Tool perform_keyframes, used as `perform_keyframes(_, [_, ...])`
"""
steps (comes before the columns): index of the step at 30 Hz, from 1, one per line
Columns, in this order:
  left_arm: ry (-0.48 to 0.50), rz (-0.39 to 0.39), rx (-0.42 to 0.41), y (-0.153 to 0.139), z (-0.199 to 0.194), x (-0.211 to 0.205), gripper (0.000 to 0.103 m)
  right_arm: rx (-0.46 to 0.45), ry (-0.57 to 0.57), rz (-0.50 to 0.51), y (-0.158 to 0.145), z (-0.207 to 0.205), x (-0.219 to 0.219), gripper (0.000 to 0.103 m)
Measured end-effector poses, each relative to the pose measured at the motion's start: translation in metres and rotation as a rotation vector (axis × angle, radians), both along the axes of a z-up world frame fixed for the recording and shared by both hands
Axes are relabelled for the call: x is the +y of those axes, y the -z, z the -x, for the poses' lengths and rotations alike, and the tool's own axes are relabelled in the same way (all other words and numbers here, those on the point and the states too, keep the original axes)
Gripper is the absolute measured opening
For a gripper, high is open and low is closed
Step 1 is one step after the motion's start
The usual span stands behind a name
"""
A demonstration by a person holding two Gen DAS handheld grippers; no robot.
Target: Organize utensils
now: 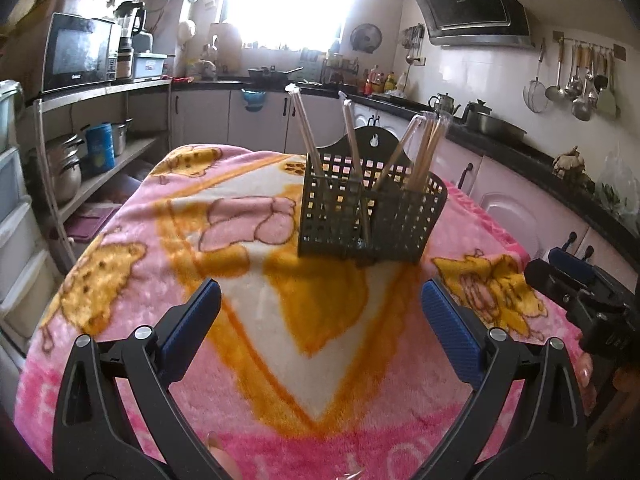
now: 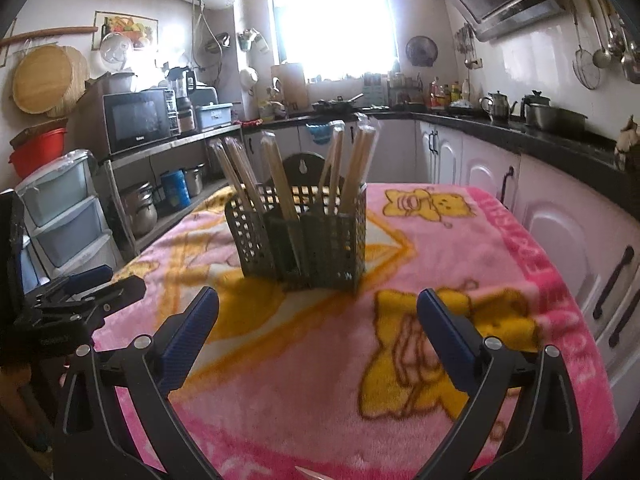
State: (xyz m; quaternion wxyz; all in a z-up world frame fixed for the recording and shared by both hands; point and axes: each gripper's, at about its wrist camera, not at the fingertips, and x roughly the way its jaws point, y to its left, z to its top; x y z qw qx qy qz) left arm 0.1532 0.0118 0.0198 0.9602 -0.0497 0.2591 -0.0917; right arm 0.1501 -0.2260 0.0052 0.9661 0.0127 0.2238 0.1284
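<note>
Through the left wrist camera we are looking along the left gripper (image 1: 320, 300), whose jaws are standing wide apart with nothing between them, only the pink and yellow blanket (image 1: 248, 360) showing below. Ahead of the fingers, well apart from them, a dark perforated utensil holder (image 1: 372, 220) is standing upright on the blanket. Wrapped pairs of chopsticks (image 1: 424, 152) are leaning in its compartments: one pair at the left, one near the middle divider, and a cluster at the right. At the right edge we are seeing the right gripper (image 1: 580, 276) from the side, hovering over the blanket's edge, with fingers of a hand (image 1: 585, 374) showing just below it. A microwave (image 1: 78, 52) is sitting on a shelf to the left, and ladles and a strainer are hanging on a rail (image 1: 580, 84) at the right wall.

Through the right wrist camera we are looking along the right gripper (image 2: 318, 304), and its jaws are also gaping fully, gripping nothing. The utensil holder (image 2: 304, 236) is standing in front of it on the blanket (image 2: 460, 240), near the middle of the covered table, not touched by either tool. The chopsticks (image 2: 280, 176) are fanning out of it, some tilting left, some right. The left gripper (image 2: 88, 288) is reaching in from the left edge, its jaws seen side-on.
</note>
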Motion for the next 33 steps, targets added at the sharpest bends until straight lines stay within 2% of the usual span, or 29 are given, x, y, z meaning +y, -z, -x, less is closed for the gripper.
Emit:
perform_keyframes(11, [-0.01, -0.03, -0.088, 0.011, 0.021, -0.008, 0.092, -0.078, 0.026, 0.034, 0.023, 0.027, 0.004, 0.097])
perform_keyframes(18, [-0.018, -0.022, -0.133, 0.012, 0.028, -0.01, 0.092, -0.171, 0.07, 0.038, 0.025, 0.044, 0.002, 0.097])
perform_keyframes(26, [-0.033, -0.02, -0.156, 0.017, 0.031, -0.009, 0.092, -0.228, 0.11, 0.035, 0.024, 0.048, 0.0, 0.097])
perform_keyframes(33, [-0.023, -0.037, -0.17, 0.02, 0.034, -0.013, 0.092, -0.193, 0.116, 0.014, 0.031, 0.042, -0.002, 0.097])
